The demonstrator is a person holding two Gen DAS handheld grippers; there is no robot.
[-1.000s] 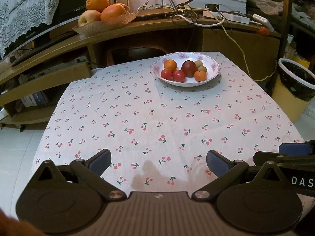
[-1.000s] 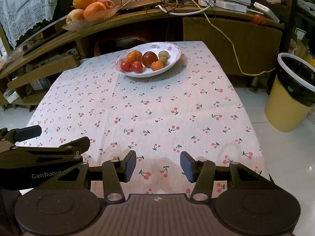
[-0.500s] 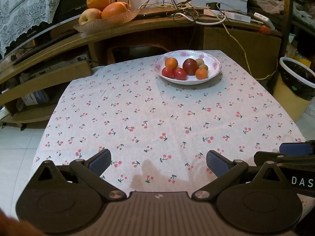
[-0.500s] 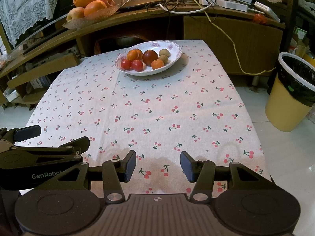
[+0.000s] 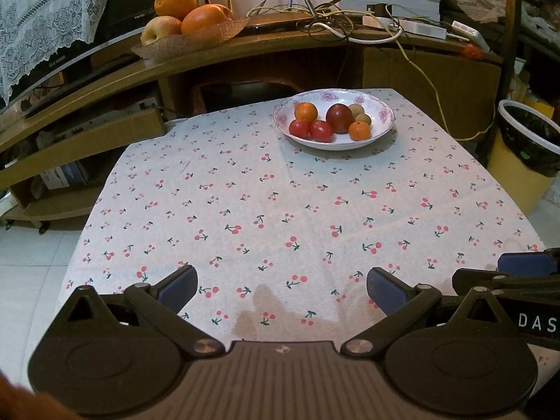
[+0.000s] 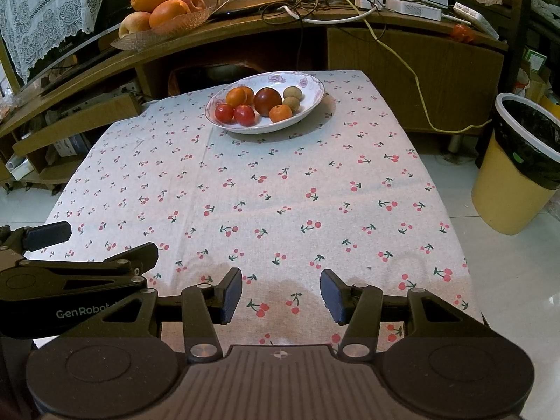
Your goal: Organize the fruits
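Note:
A white floral bowl [image 5: 383,129] [image 6: 313,103] stands at the far end of the table with several small fruits: oranges [image 5: 305,112], red tomatoes [image 5: 321,131], a dark red apple [image 5: 339,117] [image 6: 267,100] and brown kiwis [image 6: 292,92]. My left gripper [image 5: 281,288] is open and empty over the near table edge. My right gripper [image 6: 281,295] is open and empty beside it, also far from the bowl. Each gripper shows at the edge of the other's view.
The table wears a cherry-print cloth [image 5: 280,203]. A wooden shelf behind holds a glass dish of large oranges and apples [image 5: 182,24] [image 6: 161,10] and tangled cables [image 5: 332,17]. A yellow bin with a black liner [image 6: 521,164] stands on the floor to the right.
Both grippers have drifted slightly; the bowl sits a little higher in both views. Both stay open and empty.

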